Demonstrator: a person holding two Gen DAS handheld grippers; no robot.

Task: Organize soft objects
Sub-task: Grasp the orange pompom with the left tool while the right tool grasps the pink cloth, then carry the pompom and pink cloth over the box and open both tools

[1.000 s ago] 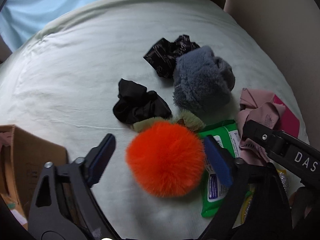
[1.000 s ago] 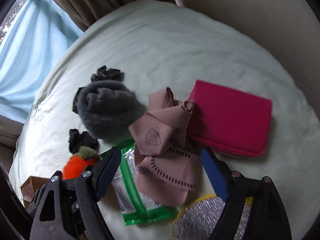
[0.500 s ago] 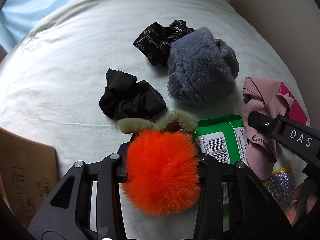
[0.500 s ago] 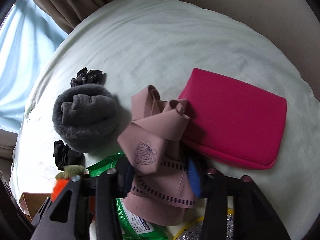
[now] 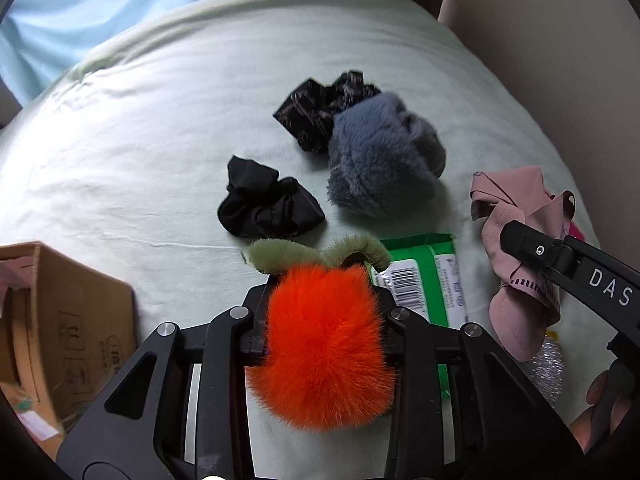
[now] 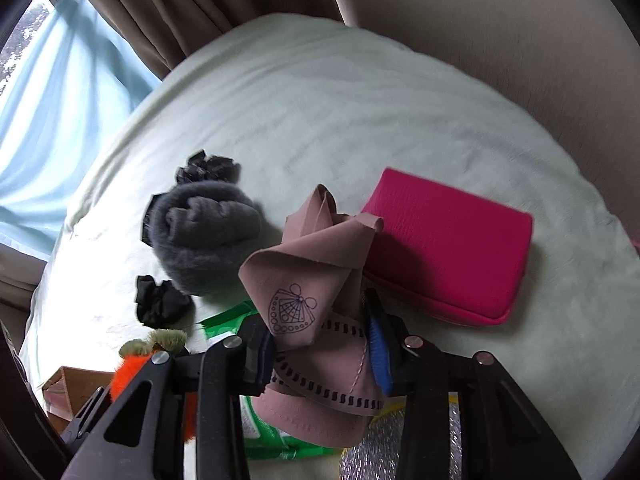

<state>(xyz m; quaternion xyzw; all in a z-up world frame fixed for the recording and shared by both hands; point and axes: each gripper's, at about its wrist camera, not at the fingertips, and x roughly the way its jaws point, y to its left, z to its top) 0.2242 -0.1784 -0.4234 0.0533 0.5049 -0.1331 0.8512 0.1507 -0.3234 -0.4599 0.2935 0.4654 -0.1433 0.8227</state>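
My left gripper (image 5: 324,312) is shut on a fluffy orange pom-pom (image 5: 324,348) with olive green fuzzy leaves (image 5: 316,254), held just above the pale bed sheet (image 5: 152,128). My right gripper (image 6: 320,356) is shut on a dusty pink cloth pouch (image 6: 316,292) with dark print, lifted slightly. The pink pouch also shows in the left wrist view (image 5: 516,240). A grey furry item (image 5: 380,168), a plain black scrunchie (image 5: 268,208) and a patterned black scrunchie (image 5: 324,112) lie on the sheet beyond.
A cardboard box (image 5: 60,320) stands at the left. A green wipes packet (image 5: 424,276) lies under the pom-pom. A magenta pouch (image 6: 448,244) lies right of the pink cloth. A silver glitter item (image 6: 372,456) is below it. Curtains (image 6: 160,12) hang behind the bed.
Both grippers closed from open: the left on the orange pom-pom, the right on the pink pouch. Both have since lifted and pulled back slightly with their objects.
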